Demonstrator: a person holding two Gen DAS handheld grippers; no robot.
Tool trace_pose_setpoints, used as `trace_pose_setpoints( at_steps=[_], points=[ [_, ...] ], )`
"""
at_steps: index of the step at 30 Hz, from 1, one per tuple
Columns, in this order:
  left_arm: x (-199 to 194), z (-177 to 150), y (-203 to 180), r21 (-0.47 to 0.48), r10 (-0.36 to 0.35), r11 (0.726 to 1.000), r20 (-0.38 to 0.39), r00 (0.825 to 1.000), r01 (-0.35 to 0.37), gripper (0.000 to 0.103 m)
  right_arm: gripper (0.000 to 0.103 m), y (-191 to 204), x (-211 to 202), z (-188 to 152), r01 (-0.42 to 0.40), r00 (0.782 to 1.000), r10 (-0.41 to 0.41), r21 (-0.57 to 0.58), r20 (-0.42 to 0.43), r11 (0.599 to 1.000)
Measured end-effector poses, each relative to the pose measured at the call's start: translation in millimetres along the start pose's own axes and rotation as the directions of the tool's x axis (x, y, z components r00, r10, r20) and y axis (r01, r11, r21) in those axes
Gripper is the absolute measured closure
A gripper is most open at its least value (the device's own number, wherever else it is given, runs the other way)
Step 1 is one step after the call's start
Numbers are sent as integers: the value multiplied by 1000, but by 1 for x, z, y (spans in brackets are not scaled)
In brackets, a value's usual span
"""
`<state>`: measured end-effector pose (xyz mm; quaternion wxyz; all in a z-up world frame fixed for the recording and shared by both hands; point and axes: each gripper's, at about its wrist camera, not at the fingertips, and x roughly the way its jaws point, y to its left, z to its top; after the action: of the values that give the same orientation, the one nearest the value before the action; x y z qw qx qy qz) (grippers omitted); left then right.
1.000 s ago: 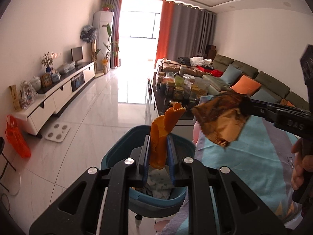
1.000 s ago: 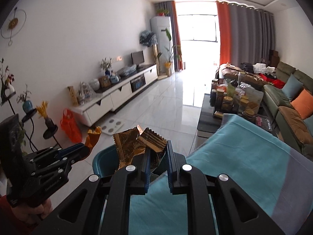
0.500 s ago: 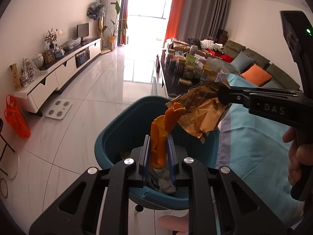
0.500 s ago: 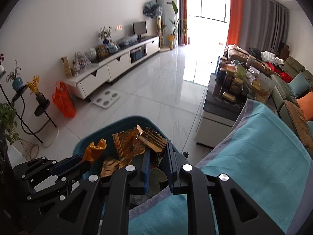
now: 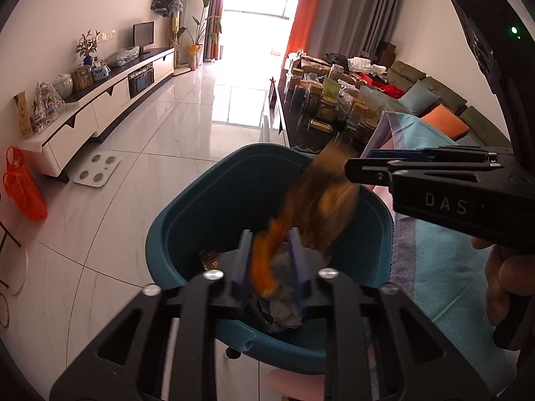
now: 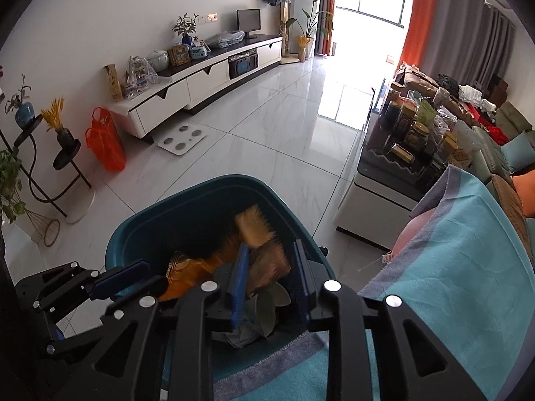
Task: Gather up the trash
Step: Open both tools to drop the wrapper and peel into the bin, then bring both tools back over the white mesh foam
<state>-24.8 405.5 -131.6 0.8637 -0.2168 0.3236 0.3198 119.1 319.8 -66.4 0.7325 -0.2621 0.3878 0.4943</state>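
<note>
The left hand-held gripper hangs over the open teal bin. Its jaws have just been opening and now stand spread. The orange wrapper is between the blue pads, blurred; I cannot tell if a pad touches it, but the pads do not press on it.

The right hand-held gripper is also above the bin, and its jaws have just been opening too and are now apart. The brown-gold wrapper lies blurred between the two fingers and is not pinched. In the left wrist view this wrapper is a brown smear just under the tip of the right hand-held gripper, over the mouth of the bin.

On the black body of that hand-held gripper the white letters "DAS" can be read. A hand holds its grip.

Inside the bin lie crumpled grey paper and another gold wrapper. A turquoise cloth covers the surface just beside the bin. Jars and packets crowd the low dark bench farther away; their labels are too small to read. An orange plastic bag stands on the tiled floor near the white TV cabinet.
</note>
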Motion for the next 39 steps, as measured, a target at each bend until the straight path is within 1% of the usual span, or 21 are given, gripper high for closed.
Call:
trace_pose_setpoints(
  at_steps=[1, 3, 5, 7, 10, 13, 14, 15, 16, 17, 18, 20, 22, 24, 26, 27, 31, 33, 35, 37, 39],
  points=[
    [1, 0, -1, -1, 5, 1000, 4, 1000, -5, 69, 77, 0, 0, 0, 2, 1000, -2, 2, 2, 1000],
    [2, 2, -3, -7, 8, 1000, 8, 1000, -8, 66, 72, -2, -2, -1, 2, 1000, -2, 13, 8, 1000],
    [0, 3, -5, -2, 19, 1000, 25, 1000, -19, 61, 70, -5, -7, -1, 3, 1000, -3, 24, 21, 1000],
    [-7, 3, -6, 0, 20, 1000, 42, 999, -20, 56, 67, -10, -10, -2, 0, 999, -2, 37, 36, 999],
    [-20, 6, -8, 2, 36, 999, 80, 996, -36, 45, 59, -16, -26, -5, -8, 997, 4, 59, 77, 998],
    [-42, 7, -6, 0, 45, 999, 128, 991, -45, 35, 50, -23, -47, -9, -21, 992, 10, 80, 130, 997],
    [-49, 10, -7, -2, 49, 999, 149, 988, -49, 28, 43, -26, -57, -12, -17, 988, 3, 91, 154, 996],
    [-60, 9, -5, -4, 50, 999, 167, 985, -50, 23, 37, -29, -65, -16, -14, 984, -5, 102, 177, 995],
    [-68, 10, -6, -5, 50, 999, 185, 981, -50, 22, 35, -33, -73, -19, -13, 981, -9, 114, 196, 993],
    [-78, 13, -9, -1, 50, 999, 214, 976, -51, 17, 33, -36, -82, -24, -15, 976, -12, 125, 216, 992],
    [-87, 14, -10, 2, 51, 999, 232, 971, -53, 11, 26, -39, -93, -30, -14, 969, -20, 135, 244, 991],
    [-106, 18, -17, 15, 41, 999, 278, 960, -47, 9, 21, -45, -109, -41, 0, 960, -44, 156, 278, 988],
    [-121, 21, -26, 33, 25, 999, 307, 951, -37, 6, 20, -51, -127, -55, 3, 948, -58, 174, 314, 985],
    [-136, 25, -43, 65, -5, 998, 336, 942, -18, 6, 14, -57, -144, -69, 14, 935, -85, 203, 345, 979],
    [-149, 27, -63, 99, -31, 995, 361, 932, -6, 6, 14, -65, -160, -83, 16, 923, -107, 239, 369, 971],
    [-155, 28, -71, 113, -42, 994, 370, 928, 0, 6, 12, -70, -171, -93, 23, 913, -127, 262, 387, 965],
    [-177, 24, -114, 187, -123, 981, 402, 907, 50, 6, 9, -89, -200, -128, 40, 890, -188, 339, 415, 940],
    [-185, 19, -137, 225, -173, 971, 404, 898, 85, 6, 7, -99, -216, -150, 73, 874, -241, 376, 422, 924],
    [-191, 13, -158, 259, -216, 959, 399, 891, 116, 6, 7, -107, -225, -168, 111, 863, -292, 408, 413, 906],
    [-194, 5, -184, 304, -264, 941, 377, 888, 150, 6, 7, -117, -238, -193, 163, 845, -361, 453, 395, 877],
    [-197, -3, -208, 339, -310, 922, 356, 881, 187, 6, 7, -130, -248, -218, 195, 833, -409, 494, 373, 848]
  ],
)
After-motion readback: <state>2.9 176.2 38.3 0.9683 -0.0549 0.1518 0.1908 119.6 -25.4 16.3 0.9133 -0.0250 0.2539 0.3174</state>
